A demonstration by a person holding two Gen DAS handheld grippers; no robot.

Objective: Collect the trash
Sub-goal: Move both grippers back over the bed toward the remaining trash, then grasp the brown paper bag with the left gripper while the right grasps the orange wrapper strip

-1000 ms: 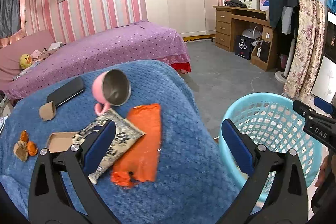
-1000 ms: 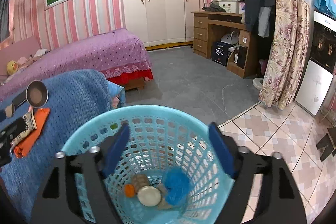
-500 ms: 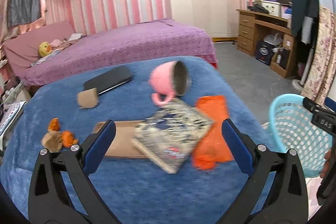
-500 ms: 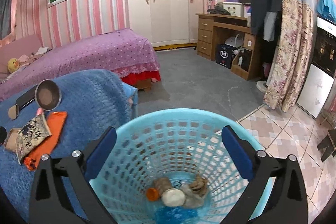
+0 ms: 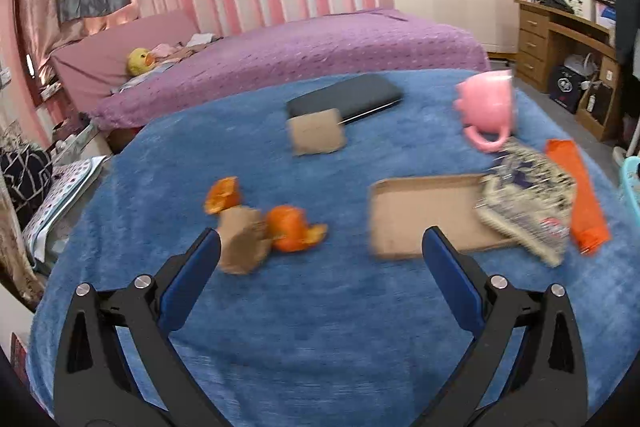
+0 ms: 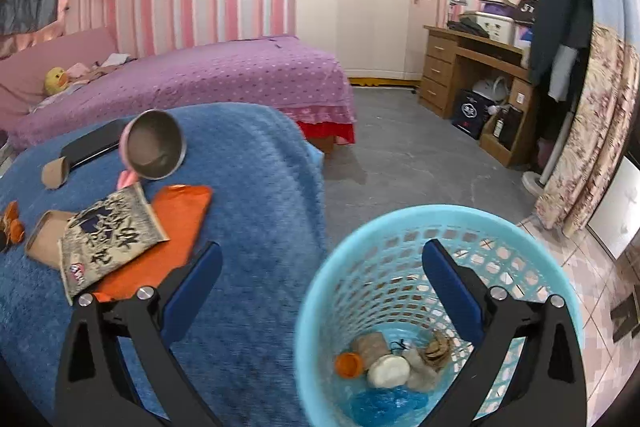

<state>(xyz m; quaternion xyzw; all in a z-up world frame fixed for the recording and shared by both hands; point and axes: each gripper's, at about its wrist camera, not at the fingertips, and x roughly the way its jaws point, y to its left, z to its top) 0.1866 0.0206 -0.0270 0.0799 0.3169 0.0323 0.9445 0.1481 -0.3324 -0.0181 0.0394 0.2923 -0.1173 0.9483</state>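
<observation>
A: Start on the left. What lies on the blue blanket (image 5: 320,327)?

B: Over the surface, the left hand-held gripper (image 5: 320,247) is spread wide with nothing between its fingers. Just past its left finger sits a crumpled brown paper lump (image 5: 242,247), touching a piece of orange peel (image 5: 292,233); a second peel scrap (image 5: 222,194) lies just behind. Farther back is a small cardboard piece (image 5: 317,136) against a dark flat case (image 5: 344,99).

A: And toward the middle?

B: A flat cardboard tray (image 5: 424,215), with a printed snack packet (image 5: 528,203) overlapping its right end. A pink mug (image 5: 486,107) lies on its side behind them, and an orange wrapper (image 5: 576,195) rests beside the packet.

A: The right side?

B: The right hand-held gripper (image 6: 322,279) has just finished opening and is fully spread, empty. Its left finger is over the blanket's edge, its right over the light blue basket (image 6: 320,307), which stands on the floor beside the surface. Trash lies in the basket's bottom: a blue bag (image 6: 386,403), a white round piece (image 6: 388,371), an orange cap (image 6: 349,365), and brownish scraps (image 6: 374,345).
</observation>
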